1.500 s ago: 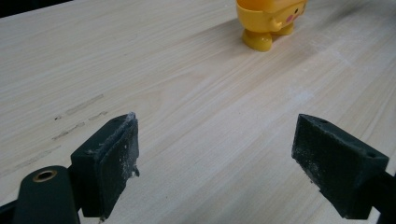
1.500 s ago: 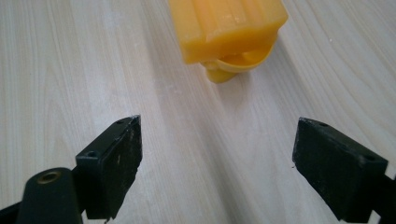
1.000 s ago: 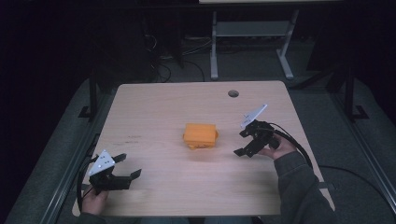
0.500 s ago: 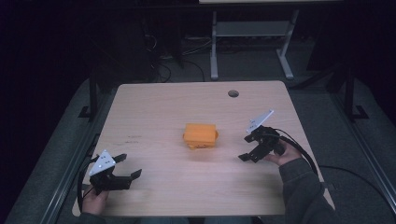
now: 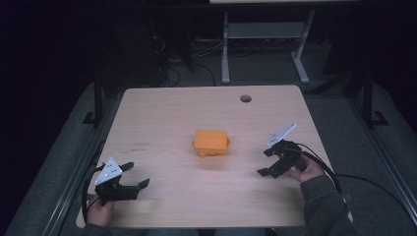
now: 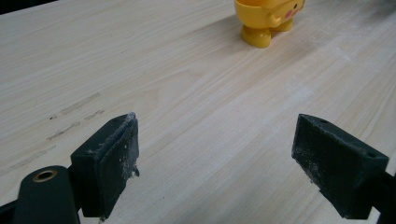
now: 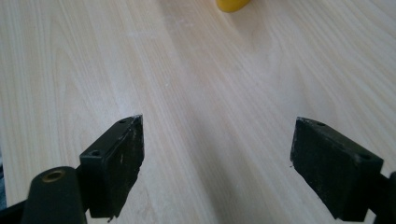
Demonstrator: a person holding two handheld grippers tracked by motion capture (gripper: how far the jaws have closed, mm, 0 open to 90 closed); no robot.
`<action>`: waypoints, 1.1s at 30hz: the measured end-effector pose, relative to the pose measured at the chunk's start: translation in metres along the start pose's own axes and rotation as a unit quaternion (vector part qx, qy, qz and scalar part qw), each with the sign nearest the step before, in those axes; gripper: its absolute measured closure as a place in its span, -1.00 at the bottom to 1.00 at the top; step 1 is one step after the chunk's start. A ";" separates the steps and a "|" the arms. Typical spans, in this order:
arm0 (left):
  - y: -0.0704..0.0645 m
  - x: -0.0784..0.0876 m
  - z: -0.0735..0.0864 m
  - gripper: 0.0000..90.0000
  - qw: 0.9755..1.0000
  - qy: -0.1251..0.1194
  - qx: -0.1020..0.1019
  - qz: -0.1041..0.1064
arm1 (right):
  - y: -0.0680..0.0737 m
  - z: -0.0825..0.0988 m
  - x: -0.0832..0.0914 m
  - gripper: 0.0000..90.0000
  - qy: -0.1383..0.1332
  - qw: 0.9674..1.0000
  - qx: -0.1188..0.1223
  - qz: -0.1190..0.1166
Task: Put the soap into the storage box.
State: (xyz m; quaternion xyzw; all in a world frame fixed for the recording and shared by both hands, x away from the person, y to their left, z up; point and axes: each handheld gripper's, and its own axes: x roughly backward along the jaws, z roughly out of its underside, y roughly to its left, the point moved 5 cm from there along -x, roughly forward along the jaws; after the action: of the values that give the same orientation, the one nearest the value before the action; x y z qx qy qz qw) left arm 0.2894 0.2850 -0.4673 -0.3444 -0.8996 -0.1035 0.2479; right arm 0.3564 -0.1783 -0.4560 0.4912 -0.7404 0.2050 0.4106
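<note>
Landmark is the yellow toy [image 5: 211, 142], sitting alone on the worktop [image 5: 162, 113] about mid-surface. Nearest the person: left gripper [image 5: 134, 177] parked at the near-left corner, well apart from the toy, fingers [image 6: 109, 161] spread wide with nothing between them, just bare wood. In the left gripper view the toy [image 6: 266, 18] sits far ahead and to the right of the jaw line, feet on the surface; the upper part is cropped, so I can't tell its full shape. Right gripper [image 5: 265, 162] sits right of the toy and slightly nearer the person, closer to it than the left one but clearly not touching; fingers [image 7: 116, 163] also wide apart and empty. The right gripper view catches a sliver of the toy [image 7: 232, 4] at the top edge, a bit right of centre. Beyond the toy, a round cable hole [image 5: 245, 98] near the far edge. My read: this is the idle/approach stage, no grasp started. Next move likely calls for the right gripper to advance toward the toy, centre it between the open fingers, and close on the body rather than the narrow feet.
</note>
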 end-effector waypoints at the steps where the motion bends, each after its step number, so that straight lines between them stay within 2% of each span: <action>1: 0.000 0.000 0.000 -0.68 1.000 0.000 0.000 0.000 | 0.001 0.002 0.001 -0.63 0.001 1.000 -0.007 0.001; 22: -0.001 -0.002 0.002 -0.68 1.000 0.007 -0.004 0.001 | 0.010 0.044 0.006 -0.63 -0.005 0.999 -0.045 0.003; 33: -0.002 -0.003 0.003 -0.68 1.000 0.008 -0.003 0.002 | 0.018 0.058 0.012 -0.63 -0.018 0.999 -0.050 0.008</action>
State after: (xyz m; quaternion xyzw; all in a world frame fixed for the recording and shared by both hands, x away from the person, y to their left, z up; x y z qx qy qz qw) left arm 0.2895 0.2830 -0.4711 -0.3465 -0.8965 -0.1085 0.2539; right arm 0.3150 -0.2179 -0.4784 0.4675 -0.7610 0.1620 0.4196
